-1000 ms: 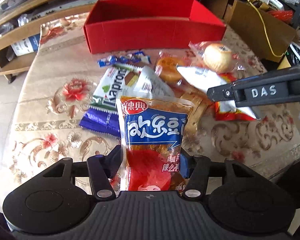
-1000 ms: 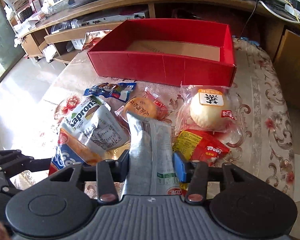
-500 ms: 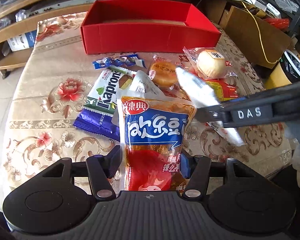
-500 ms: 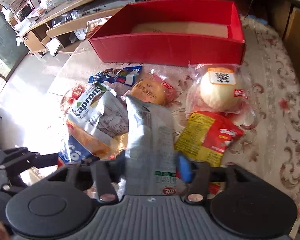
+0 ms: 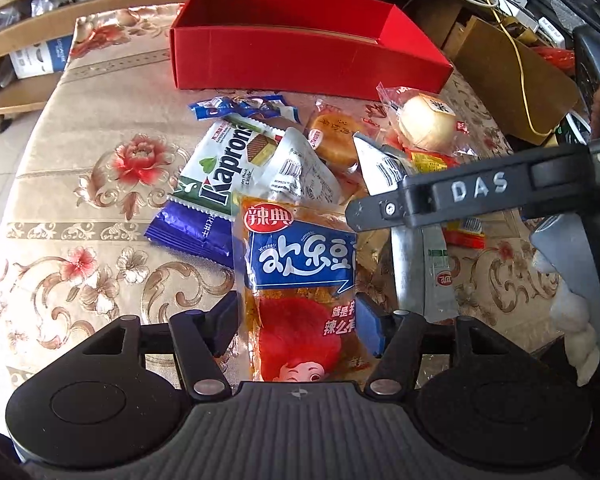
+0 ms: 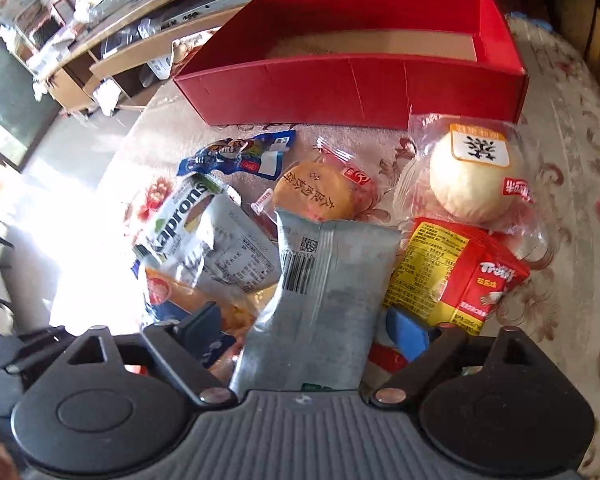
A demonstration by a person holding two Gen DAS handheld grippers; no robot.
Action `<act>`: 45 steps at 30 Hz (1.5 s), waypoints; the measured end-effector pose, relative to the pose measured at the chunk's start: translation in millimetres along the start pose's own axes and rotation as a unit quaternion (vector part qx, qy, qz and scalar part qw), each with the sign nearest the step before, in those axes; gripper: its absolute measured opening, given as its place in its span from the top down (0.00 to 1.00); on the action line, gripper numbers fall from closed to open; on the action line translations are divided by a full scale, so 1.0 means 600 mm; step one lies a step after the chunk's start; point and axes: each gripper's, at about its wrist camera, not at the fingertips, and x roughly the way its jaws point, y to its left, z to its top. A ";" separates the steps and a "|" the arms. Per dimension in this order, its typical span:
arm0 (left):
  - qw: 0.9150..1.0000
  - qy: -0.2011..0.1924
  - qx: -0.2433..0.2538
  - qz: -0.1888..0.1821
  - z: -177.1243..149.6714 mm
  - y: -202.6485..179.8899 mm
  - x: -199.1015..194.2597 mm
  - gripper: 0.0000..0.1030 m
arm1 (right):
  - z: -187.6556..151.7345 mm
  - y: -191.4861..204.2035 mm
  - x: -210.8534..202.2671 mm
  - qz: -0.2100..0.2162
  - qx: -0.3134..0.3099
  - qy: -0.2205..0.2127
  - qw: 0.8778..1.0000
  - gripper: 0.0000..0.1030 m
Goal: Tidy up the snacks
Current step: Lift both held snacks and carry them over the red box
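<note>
In the left wrist view we see the left gripper (image 5: 296, 326) with the orange bag (image 5: 300, 280) standing between its jaws. Its jaws have just been opening a little, but both pads seem to touch the sides of the bag, so we read it as a grip. The bag rises over a pile of snacks on the flowered cloth (image 5: 100, 184). Behind it lie the Kaprons pack (image 5: 228, 168), a purple pack (image 5: 192, 232) partly under it, a small blue wrapper (image 5: 244, 108), a brown cake (image 5: 334, 136) and a round bun (image 5: 428, 124) in clear wrap. The red box (image 5: 300, 60) stands at the far side of the cloth, apart from the pile. The right gripper's finger comes in from the right, with the silver bag (image 5: 416, 264) behind it.

In the right wrist view the right gripper (image 6: 304, 320) has its jaws wide apart; they have just been opening. The silver bag lies between them, and the blue pad on the right is clearly off it; the left pad is close, and contact there we cannot tell. The bag leans on the pile, its top near the cake. A red-yellow pack (image 6: 456, 276) lies just right of it, below the bun. The box shows a bare cardboard floor.
</note>
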 end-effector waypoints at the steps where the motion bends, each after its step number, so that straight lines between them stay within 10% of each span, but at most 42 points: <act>1: 1.000 0.002 0.000 0.001 -0.001 0.001 0.002 0.33 | -0.004 0.003 -0.002 -0.011 -0.006 -0.004 1.000 0.26; 6: 1.000 0.014 0.010 0.014 -0.007 -0.005 0.013 0.34 | -0.013 -0.006 -0.020 -0.017 0.007 -0.012 1.000 0.59; 28: 0.999 -0.048 0.008 0.018 0.014 -0.025 -0.047 0.42 | -0.047 0.016 -0.104 -0.040 0.001 -0.077 0.996 0.61; 45: 0.993 -0.113 -0.014 0.022 0.148 -0.034 -0.063 0.42 | 0.064 0.007 -0.149 -0.046 0.007 -0.147 0.988 0.61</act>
